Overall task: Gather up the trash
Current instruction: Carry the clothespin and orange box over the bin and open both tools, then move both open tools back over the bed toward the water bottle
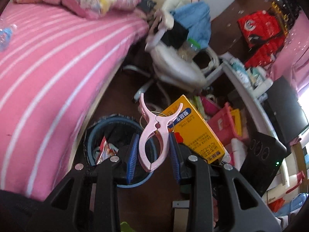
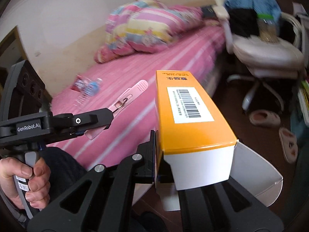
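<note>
My left gripper (image 1: 153, 150) is shut on a pink plastic clothes clip (image 1: 154, 135) and holds it above a blue trash bin (image 1: 90, 141) lined with a black bag, with wrappers inside. The clip also shows in the right wrist view (image 2: 131, 94), sticking out of the left gripper (image 2: 108, 116). My right gripper (image 2: 193, 154) is shut on an orange carton (image 2: 185, 116) with a barcode and an open white end flap. The carton shows in the left wrist view (image 1: 195, 133), just right of the clip. A crushed plastic bottle (image 2: 87, 90) lies on the bed.
A pink striped bed (image 1: 48, 67) with a folded quilt (image 2: 146, 27) is on the left. A white swivel chair (image 1: 173, 61) piled with clothes stands beyond the bin. Clutter, a pink basket (image 1: 224, 121) and a black speaker (image 1: 260, 158) are right. Slippers (image 2: 264, 118) lie on the floor.
</note>
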